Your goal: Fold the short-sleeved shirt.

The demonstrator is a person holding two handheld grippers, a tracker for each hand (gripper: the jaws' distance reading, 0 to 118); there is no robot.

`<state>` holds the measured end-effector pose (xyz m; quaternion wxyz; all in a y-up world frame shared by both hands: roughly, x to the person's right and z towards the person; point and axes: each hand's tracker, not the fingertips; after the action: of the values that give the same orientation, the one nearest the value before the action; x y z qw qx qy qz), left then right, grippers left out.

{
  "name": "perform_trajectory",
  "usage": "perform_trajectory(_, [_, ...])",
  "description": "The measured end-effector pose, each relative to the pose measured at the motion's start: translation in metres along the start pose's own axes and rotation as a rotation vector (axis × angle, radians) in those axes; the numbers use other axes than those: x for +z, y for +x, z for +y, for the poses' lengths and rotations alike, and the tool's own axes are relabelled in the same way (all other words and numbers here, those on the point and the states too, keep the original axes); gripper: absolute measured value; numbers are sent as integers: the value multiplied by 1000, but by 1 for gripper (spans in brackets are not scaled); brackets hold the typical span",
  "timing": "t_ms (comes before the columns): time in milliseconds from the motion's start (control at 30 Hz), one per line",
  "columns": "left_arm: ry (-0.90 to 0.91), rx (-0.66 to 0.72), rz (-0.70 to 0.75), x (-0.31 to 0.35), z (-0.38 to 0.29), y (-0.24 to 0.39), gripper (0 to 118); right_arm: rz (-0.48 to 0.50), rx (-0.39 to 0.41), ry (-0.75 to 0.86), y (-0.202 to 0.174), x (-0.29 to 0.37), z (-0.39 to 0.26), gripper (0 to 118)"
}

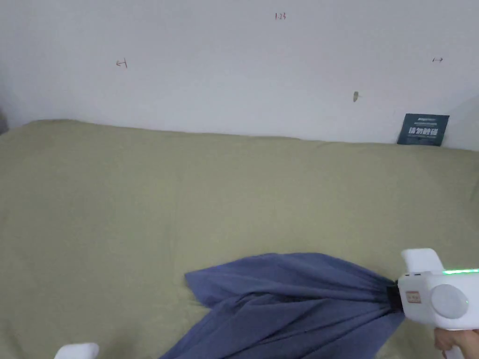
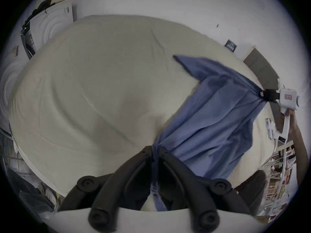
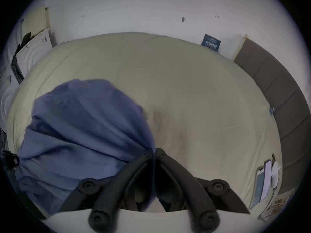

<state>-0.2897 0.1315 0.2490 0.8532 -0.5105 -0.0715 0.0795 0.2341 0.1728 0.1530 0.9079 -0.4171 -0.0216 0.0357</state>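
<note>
Both tongs clamp the blue shirt (image 2: 218,119): left gripper (image 2: 155,150) shows its pinch close up; head view cuts the right gripper (image 1: 392,297) at the bed's (image 1: 187,187) near edge.

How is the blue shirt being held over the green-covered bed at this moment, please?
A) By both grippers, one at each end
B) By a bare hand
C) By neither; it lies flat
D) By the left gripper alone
A: the left gripper and the right gripper each have both jaws closed on bunched cloth of the blue shirt, stretched between them.
</note>
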Motion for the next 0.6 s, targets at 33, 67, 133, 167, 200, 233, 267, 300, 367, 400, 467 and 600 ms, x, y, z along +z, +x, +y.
perform_trajectory(33, [23,29,-31,13,6,-2,7,8,-4,26,6,17,5,1])
perform_trajectory(67, [58,39,-51,26,13,-2,7,14,-5,54,8,31,8,1])
perform_trajectory(133, [137,8,-43,58,31,2,6,18,4,100,13,62,15,2])
perform_trajectory(167, [173,-10,-24,72,39,5,6,25,5,118,15,75,19,1])
perform_trajectory(200, [218,-40,-11,88,47,10,6,20,7,140,16,90,21,2])
perform_trajectory(233, [252,-53,-7,110,55,22,6,15,8,179,18,106,24,1])
perform_trajectory(267, [282,-60,-6,121,62,27,6,8,7,208,19,119,26,2])
perform_trajectory(300, [313,-76,-4,135,71,32,6,4,8,231,21,131,30,1])
perform_trajectory(367, [366,-95,15,160,86,47,6,-2,-5,271,25,156,37,1])
perform_trajectory(400, [398,-103,16,172,96,53,6,-13,1,294,25,172,42,2])
perform_trajectory(467, [438,-102,10,193,114,64,6,-30,7,328,26,196,50,1])
perform_trajectory(600, [511,-110,16,229,149,91,6,-76,9,402,33,235,80,1])
